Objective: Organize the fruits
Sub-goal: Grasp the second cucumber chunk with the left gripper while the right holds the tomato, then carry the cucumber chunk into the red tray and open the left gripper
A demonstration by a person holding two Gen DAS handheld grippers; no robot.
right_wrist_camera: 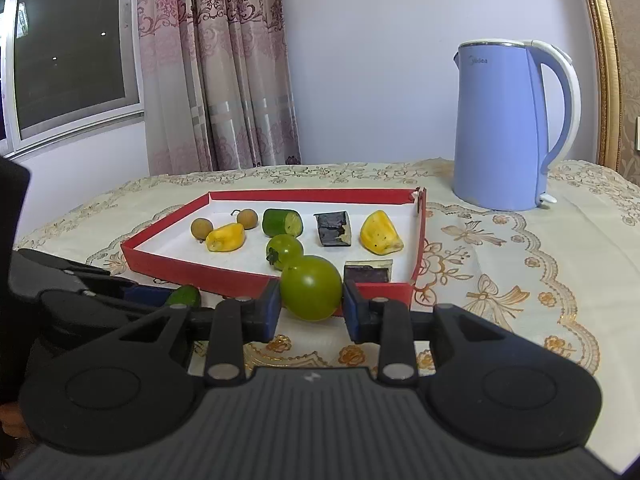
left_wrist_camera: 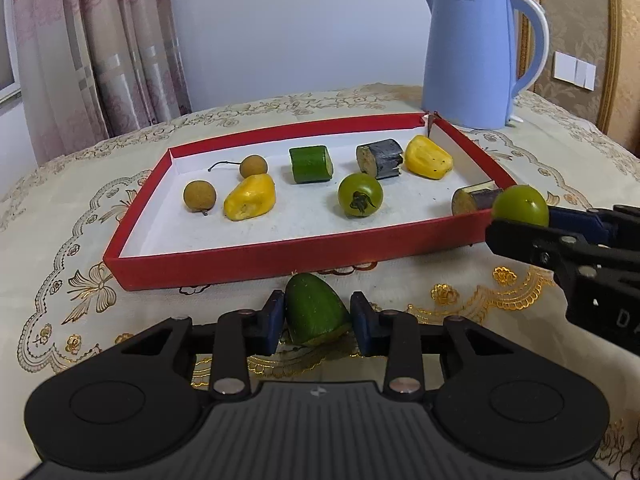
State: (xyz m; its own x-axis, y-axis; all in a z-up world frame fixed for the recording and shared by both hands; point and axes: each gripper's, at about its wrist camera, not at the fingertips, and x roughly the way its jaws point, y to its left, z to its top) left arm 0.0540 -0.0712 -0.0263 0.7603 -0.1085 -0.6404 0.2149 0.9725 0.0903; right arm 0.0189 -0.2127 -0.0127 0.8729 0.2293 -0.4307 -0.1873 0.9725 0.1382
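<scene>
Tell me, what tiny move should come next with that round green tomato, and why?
Probably carry the round green tomato, clamped in the right gripper, forward over the red cardboard tray's near wall and release it. It sits just outside the tray, beside its twin, the other green tomato.

**Tabletop and what rests on it**

Tabletop: covered edge to edge by a cream cloth with gold floral and bow embroidery and a scalloped border.

Red tray: shallow, white inside, lying flat near the middle of the cloth; one far corner split.

Blue kettle: white handle, upright, behind the tray's far right corner and just beside it.

Whether the green wedge before the tray's near wall touches the cloth cannot be told.
</scene>
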